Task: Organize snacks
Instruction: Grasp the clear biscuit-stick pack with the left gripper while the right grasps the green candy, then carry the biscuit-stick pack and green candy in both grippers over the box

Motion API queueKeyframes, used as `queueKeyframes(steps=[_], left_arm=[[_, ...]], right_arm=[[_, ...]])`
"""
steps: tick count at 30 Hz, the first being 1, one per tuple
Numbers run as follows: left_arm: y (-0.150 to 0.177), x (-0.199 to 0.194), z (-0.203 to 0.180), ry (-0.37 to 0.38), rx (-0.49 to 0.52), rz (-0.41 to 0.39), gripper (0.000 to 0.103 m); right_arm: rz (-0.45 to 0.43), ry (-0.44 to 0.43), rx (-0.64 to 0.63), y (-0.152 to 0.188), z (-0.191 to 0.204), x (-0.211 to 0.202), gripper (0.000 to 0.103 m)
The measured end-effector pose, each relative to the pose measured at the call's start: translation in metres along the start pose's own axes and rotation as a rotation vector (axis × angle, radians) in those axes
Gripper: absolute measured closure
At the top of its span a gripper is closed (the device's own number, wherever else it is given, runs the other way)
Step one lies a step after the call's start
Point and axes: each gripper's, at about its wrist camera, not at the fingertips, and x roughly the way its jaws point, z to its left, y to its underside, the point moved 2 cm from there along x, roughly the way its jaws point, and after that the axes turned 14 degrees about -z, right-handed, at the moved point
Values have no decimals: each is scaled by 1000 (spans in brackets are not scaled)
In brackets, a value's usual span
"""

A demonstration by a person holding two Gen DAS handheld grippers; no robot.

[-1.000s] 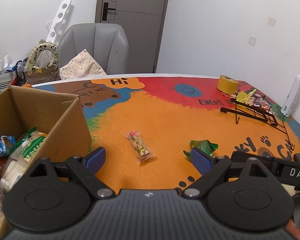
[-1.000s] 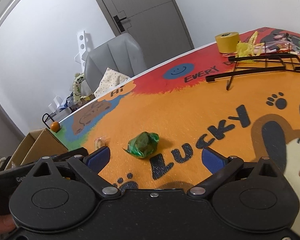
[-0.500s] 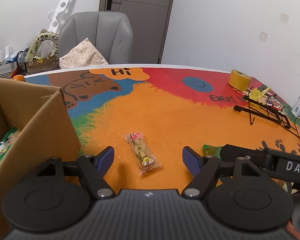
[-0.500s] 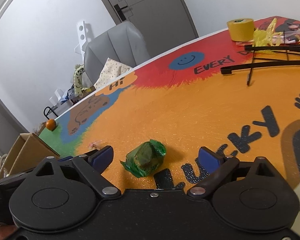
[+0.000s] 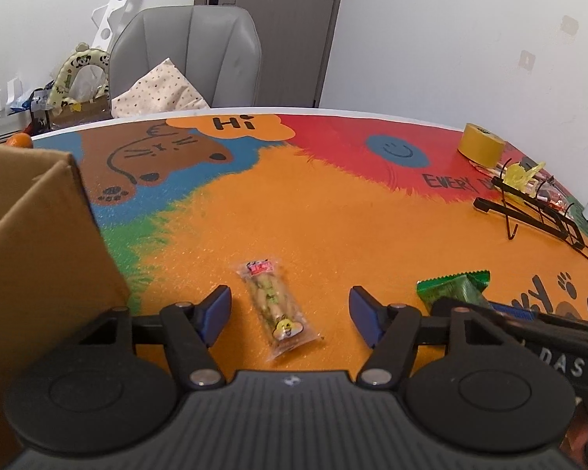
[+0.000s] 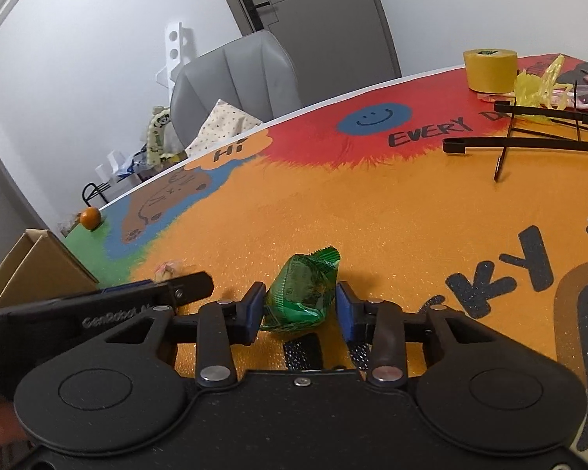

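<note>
Both grippers were mid-pickup: the right gripper [image 6: 298,307] was closing, pads touching the green packet [image 6: 302,293]; the left gripper [image 5: 290,311], unclenched but narrowing, straddled the clear packet [image 5: 276,307]. Next, probably, lift toward the box [image 5: 39,243].

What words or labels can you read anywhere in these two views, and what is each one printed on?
"Hi": on the table mat, in an orange cloud shape.
"EVERY": on the mat's red area, cut off after that.
"KY": black letters on the mat, the rest hidden.
"DAS": on the right gripper body, cut off.
"GenRobot": on the left gripper body, partly hidden.
Clear snack packet: red label too small to read.
Green snack packet: print unreadable.
</note>
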Motion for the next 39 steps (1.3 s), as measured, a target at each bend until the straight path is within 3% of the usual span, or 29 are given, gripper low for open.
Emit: queueKeyframes(steps=[7, 10, 12, 13, 39], left_arm=[[4, 2, -5, -15, 40, -25, 40], [5, 2, -7, -32, 73, -31, 58], [4, 0, -6, -29, 77, -30, 84], [4, -2, -5, -15, 77, -28, 85], [-9, -105, 14, 54, 41, -139, 85]], right_arm=[[-5, -14, 12, 4, -4, -8, 73], [-6, -10, 23, 4, -4, -11, 74], [-4, -11, 39, 5, -5, -14, 74], [-4, -13, 50, 5, -6, -16, 74], [-107, -37, 23, 1, 41, -88, 74]])
